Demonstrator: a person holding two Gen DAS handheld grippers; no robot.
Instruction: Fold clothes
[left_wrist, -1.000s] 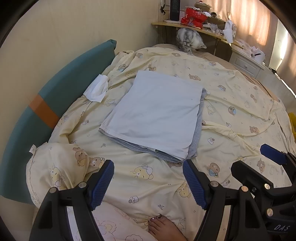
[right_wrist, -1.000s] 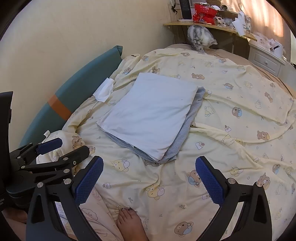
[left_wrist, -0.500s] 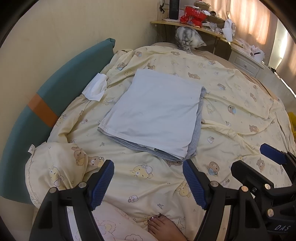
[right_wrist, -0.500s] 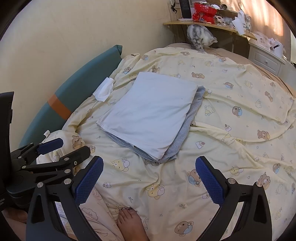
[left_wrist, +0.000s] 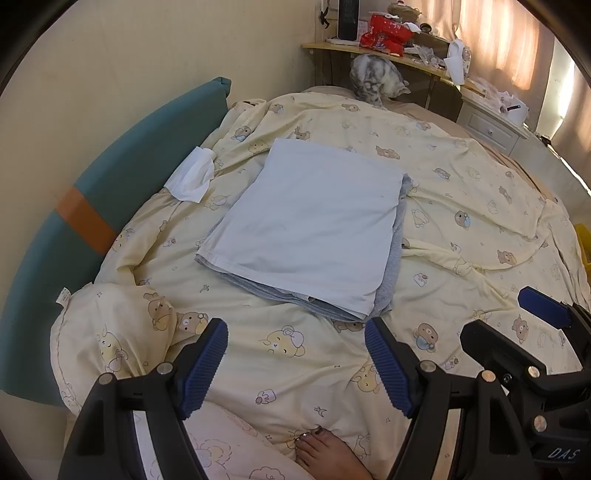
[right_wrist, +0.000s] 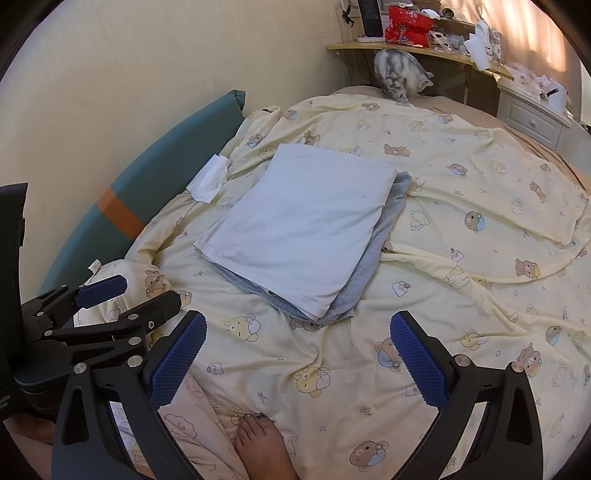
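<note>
Stack of folded clothes (left_wrist: 310, 225) lies flat mid-bed on a pale yellow bear-print duvet (left_wrist: 461, 206): pale blue-white folded garment (right_wrist: 299, 225) on top, grey folded garment (right_wrist: 373, 254) under it, grey edge sticking out along the right and near sides. Rectangle, long axis runs from the near left corner away toward the far right, slanted toward the teal padded headboard with orange band (left_wrist: 122, 192) side at the near end. Neat, corners squared.

Left gripper (left_wrist: 295, 354), black frame with blue ribbed pads, jaws spread wide, nothing between them, hovering over duvet just short of the stack. Right gripper (right_wrist: 295, 347) same build, jaws spread wide, empty, also near the stack's near edge. Both apart from the clothes.

Writing: "DAS" on the black gripper body, low right corner of left wrist view. Small white care label (left_wrist: 65, 296) on the pillow; text too small to read.

Person's bare foot (right_wrist: 264, 446) on duvet at the bottom. Grey tabby cat (left_wrist: 376, 79) at far bed edge.
</note>
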